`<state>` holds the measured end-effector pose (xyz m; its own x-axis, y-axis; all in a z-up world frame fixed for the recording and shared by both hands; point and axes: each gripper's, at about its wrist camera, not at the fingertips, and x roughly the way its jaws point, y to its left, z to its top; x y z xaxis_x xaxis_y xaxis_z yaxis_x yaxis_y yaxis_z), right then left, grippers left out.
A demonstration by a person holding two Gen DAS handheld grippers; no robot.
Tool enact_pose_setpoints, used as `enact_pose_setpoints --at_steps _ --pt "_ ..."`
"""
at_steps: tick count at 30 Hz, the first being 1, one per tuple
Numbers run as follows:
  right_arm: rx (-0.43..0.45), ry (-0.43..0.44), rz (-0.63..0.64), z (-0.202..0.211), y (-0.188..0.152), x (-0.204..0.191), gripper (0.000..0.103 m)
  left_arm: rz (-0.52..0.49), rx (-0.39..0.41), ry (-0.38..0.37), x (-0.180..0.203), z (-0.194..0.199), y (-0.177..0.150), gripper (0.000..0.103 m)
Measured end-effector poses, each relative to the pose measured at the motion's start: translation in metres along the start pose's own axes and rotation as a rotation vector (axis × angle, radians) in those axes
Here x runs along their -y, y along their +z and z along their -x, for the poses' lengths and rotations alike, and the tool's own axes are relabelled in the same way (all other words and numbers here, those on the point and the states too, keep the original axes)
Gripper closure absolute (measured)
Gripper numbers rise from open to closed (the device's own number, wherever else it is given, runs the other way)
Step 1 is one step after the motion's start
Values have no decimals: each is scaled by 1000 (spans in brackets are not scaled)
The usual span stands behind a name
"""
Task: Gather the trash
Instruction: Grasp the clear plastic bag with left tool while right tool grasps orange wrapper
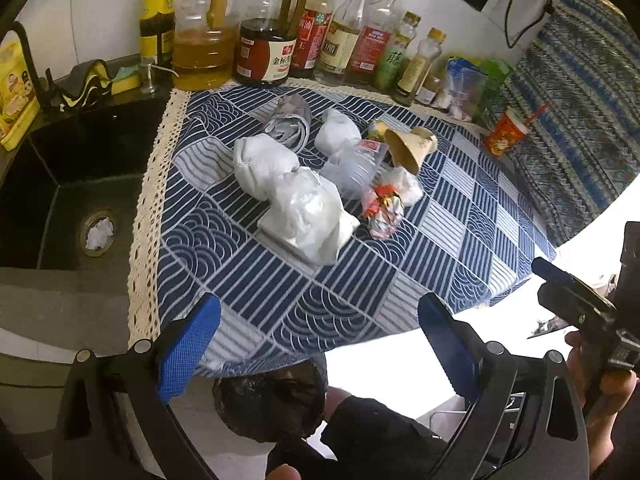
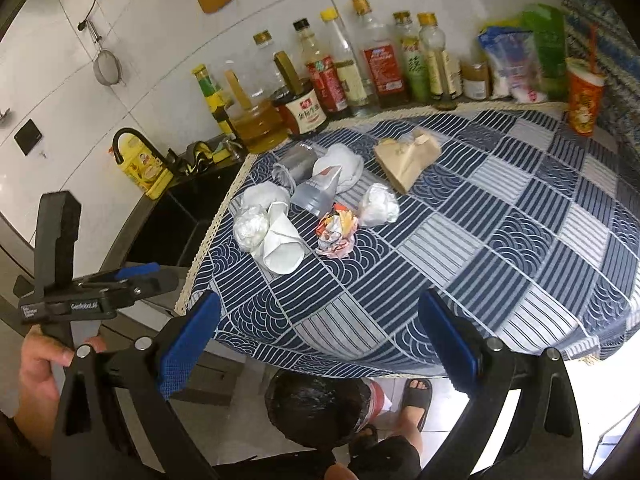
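Note:
Trash lies in a heap on the blue patterned tablecloth (image 1: 304,280): crumpled white bags (image 1: 304,212), a squashed clear bottle (image 1: 352,168), a foil can (image 1: 290,120), a brown paper cup (image 1: 412,148) and a red-and-white wrapper (image 1: 384,208). The same heap shows in the right wrist view, with the white bags (image 2: 272,236), wrapper (image 2: 336,232) and brown paper bag (image 2: 408,156). My left gripper (image 1: 320,336) is open and empty above the near table edge. My right gripper (image 2: 320,336) is open and empty, also short of the heap. A black-lined bin (image 1: 268,400) (image 2: 320,412) stands on the floor below the table edge.
A black sink (image 1: 72,184) lies left of the table. Oil and sauce bottles (image 1: 264,40) line the back wall. A red paper cup with a straw (image 1: 506,132) stands at the far right. A person's sandalled foot (image 2: 416,400) is beside the bin.

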<state>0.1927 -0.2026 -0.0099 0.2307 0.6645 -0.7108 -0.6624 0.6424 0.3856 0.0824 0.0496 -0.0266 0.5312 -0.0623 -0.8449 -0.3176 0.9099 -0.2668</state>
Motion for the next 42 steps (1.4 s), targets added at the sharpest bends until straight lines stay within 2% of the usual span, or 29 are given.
enact_pose_setpoints --at_steps 11,12,14,16,21,30,34,36,42 --pt "-110 73 -28 -71 26 21 15 38 -45 -15 -14 -49 37 9" --pt "-118 81 -33 -79 29 24 15 54 -53 -24 -17 -55 41 15" --pt "-134 86 -44 -90 32 27 16 66 -67 -32 -21 -64 46 19" --pt "-154 98 -57 -103 37 31 22 70 -74 -34 -23 -72 51 19" --pt "-186 126 -96 -131 48 40 31 86 -95 -40 -29 -90 60 25" --pt "-232 153 -143 -166 56 50 47 113 -123 -67 -36 -108 66 45" --pt "-246 164 -151 -172 56 50 61 118 -120 -70 -38 -109 68 53" --pt "-249 164 -148 -174 56 50 69 114 -115 -72 -38 -108 67 54" --pt "-238 174 -149 -171 53 49 74 108 -110 -76 -36 -105 65 55"
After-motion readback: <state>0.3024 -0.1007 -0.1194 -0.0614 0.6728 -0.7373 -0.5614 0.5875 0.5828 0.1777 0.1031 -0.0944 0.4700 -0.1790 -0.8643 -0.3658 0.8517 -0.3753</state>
